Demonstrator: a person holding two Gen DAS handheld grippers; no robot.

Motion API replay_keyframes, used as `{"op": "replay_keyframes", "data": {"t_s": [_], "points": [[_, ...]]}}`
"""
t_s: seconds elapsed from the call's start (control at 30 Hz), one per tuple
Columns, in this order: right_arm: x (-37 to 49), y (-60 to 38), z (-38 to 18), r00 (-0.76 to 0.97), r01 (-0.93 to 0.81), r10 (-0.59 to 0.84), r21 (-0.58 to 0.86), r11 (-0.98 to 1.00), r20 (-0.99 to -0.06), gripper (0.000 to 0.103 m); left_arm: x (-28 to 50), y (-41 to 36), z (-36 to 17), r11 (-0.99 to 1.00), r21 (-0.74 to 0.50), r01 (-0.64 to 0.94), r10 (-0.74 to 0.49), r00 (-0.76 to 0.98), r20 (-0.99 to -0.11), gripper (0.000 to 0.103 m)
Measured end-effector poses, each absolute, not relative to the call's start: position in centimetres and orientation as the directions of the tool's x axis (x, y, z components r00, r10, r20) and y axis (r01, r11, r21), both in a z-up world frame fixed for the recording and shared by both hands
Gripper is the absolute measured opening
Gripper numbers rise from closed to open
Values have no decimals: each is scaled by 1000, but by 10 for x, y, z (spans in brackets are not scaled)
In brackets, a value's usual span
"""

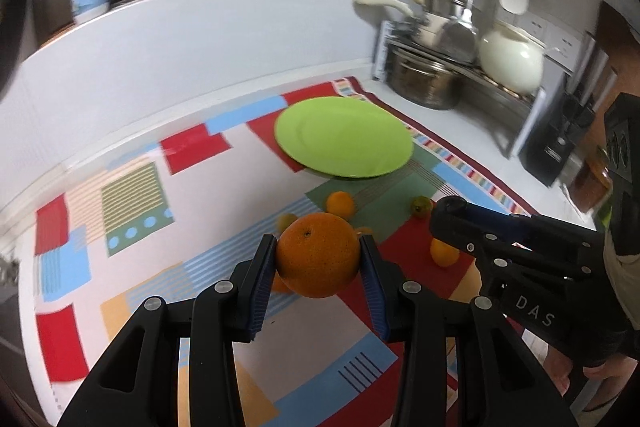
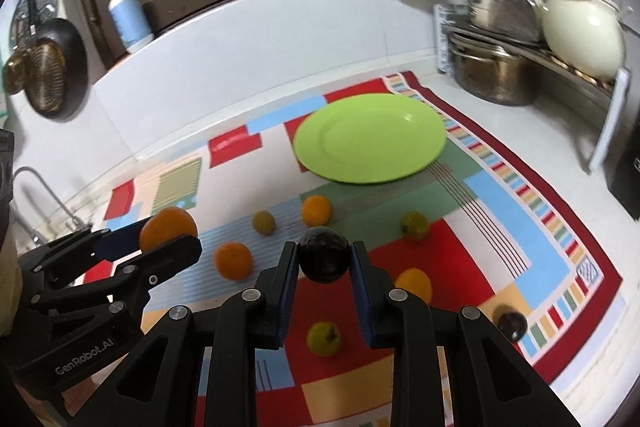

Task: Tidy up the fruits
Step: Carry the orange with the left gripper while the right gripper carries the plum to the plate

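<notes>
Kitchen surface, white, carries a patterned cloth of red, blue and green blocks. Toward 12 o'clock on the cloth sits a green plate, bare. Behind it at 2 o'clock a rack holds steel pots and a cream kettle; a soap bottle stands on the ledge at 10 o'clock.

Left tool is clenched on a large orange, its blue pads touching the fruit at 9 and 3 o'clock. The fruit is lifted above the cloth, with the plate beyond it toward 12 o'clock. In the right view this tool enters at 9 o'clock with the orange between its fingers.

Right tool grasps a dark plum, pads pressing at both sides, also above the cloth. In the left view this tool reaches in from 3 o'clock; its load cannot be made out there.

Loose fruit lies on the cloth between the tools and the plate: two small oranges, an olive-yellow fruit, a yellow-green fruit, and a yellow-orange fruit just beside the right tool's finger at 4 o'clock. A green fruit shows between that tool's fingers near 6 o'clock, and a second plum lies near the cloth's edge at 4 o'clock.
</notes>
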State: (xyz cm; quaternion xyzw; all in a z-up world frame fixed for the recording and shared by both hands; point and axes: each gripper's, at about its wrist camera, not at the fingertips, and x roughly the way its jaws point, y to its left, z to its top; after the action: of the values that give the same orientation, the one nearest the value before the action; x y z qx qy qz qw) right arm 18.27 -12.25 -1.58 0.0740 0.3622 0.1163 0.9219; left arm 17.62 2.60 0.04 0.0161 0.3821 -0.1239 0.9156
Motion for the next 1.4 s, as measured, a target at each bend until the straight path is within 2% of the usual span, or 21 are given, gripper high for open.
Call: {"op": "replay_keyframes", "data": {"t_s": [0.3, 0.6, 0.97, 1.4], "points": [[193, -124, -5, 688, -289, 366, 226, 930, -626, 27, 157, 18, 20, 992, -27, 125, -109, 713, -693, 41], [197, -143, 10, 691, -339, 425, 257, 905, -585, 27, 160, -5, 41, 992, 13, 129, -87, 736, -672, 41], [220, -157, 15, 705, -294, 375, 233, 927, -602, 27, 208, -18, 37, 977, 6, 215, -157, 729, -666, 41], [277, -161, 15, 700, -254, 290, 151, 955, -652, 27, 291, -26, 16, 940, -4, 340, -241, 656, -715, 41]]}}
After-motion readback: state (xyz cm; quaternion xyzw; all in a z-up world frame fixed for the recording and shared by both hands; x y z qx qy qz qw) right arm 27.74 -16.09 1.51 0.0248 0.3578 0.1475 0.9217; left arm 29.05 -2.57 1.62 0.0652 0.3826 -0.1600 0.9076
